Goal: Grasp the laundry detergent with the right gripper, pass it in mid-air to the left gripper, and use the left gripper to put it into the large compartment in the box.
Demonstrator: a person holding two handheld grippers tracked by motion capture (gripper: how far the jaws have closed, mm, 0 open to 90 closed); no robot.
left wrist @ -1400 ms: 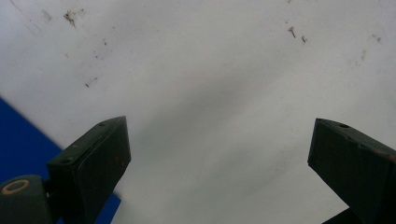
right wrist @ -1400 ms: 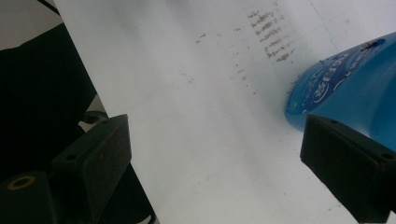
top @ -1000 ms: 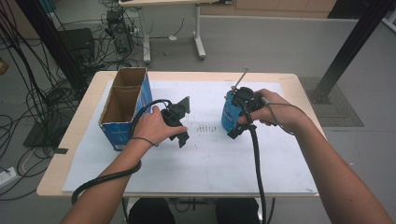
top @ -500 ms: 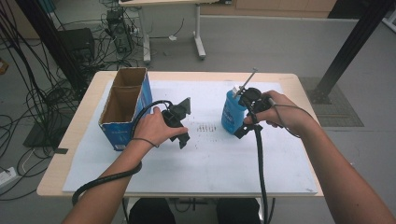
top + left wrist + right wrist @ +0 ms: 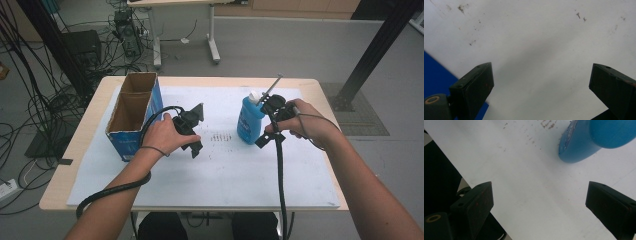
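Two tools work over a white sheet [image 5: 225, 175] that covers most of the desk [image 5: 90, 135]. The right tool [image 5: 267, 120] sits in the person's right hand [image 5: 300, 125], just beside a blue bottle [image 5: 248, 120] that stands upright on the sheet with its white cap [image 5: 255, 96] on top. From the high view the tool is close against the bottle's right side; whether they touch I cannot tell. In the right gripper view the two black jaws stand wide apart with nothing between them, and the bottle [image 5: 594, 137] lies ahead of them, off toward the upper right, clear of both jaws.

The left tool [image 5: 192, 131] is held in the left hand [image 5: 162, 136] near the middle of the sheet, well apart from the bottle. Its jaws are also spread wide and empty in the left gripper view, pointing down at bare white sheet [image 5: 536, 50] marked with a few dark specks. A blue surface [image 5: 436, 75] shows at the lower left of that view.

An open cardboard box [image 5: 135, 112] with blue sides stands at the left end of the sheet, just beside the left hand. Small dark specks [image 5: 220, 137] dot the sheet between the two tools.
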